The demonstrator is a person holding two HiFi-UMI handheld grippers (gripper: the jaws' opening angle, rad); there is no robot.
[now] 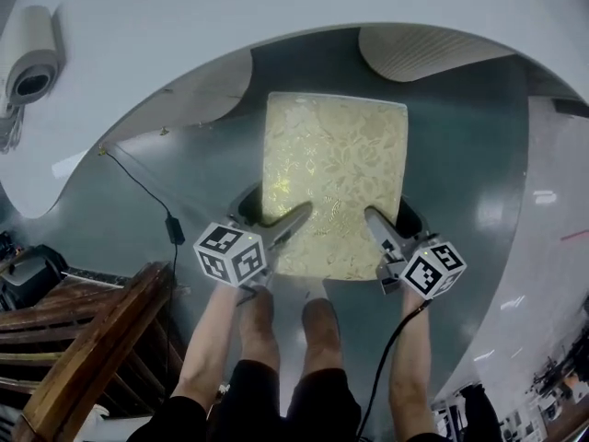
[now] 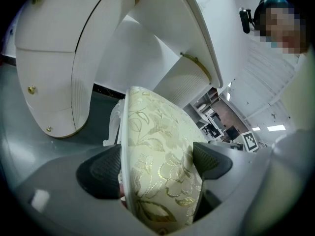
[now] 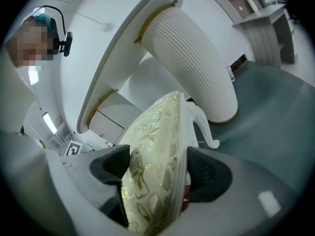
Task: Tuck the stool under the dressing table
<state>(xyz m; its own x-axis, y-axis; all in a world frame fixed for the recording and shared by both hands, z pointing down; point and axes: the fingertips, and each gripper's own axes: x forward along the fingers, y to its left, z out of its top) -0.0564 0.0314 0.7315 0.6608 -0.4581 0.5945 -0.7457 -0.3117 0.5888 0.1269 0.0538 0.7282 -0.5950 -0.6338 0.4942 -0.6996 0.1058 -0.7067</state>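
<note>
The stool (image 1: 335,182) has a cream seat with a gold flower pattern and white legs. It stands on the grey floor, its far edge close to the white dressing table (image 1: 304,7). My left gripper (image 1: 293,226) is shut on the seat's near left edge, and my right gripper (image 1: 379,227) is shut on its near right edge. In the left gripper view the cushion (image 2: 162,166) fills the space between the dark pads. The right gripper view shows the cushion (image 3: 152,166) clamped the same way, with a white stool leg (image 3: 206,127) beyond.
The table's left drawer pedestal (image 1: 198,90) and ribbed right pedestal (image 1: 428,49) flank the gap ahead. A black cable (image 1: 147,196) runs across the floor at the left. A wooden chair (image 1: 83,348) stands at the near left. The person's feet (image 1: 290,325) are just behind the stool.
</note>
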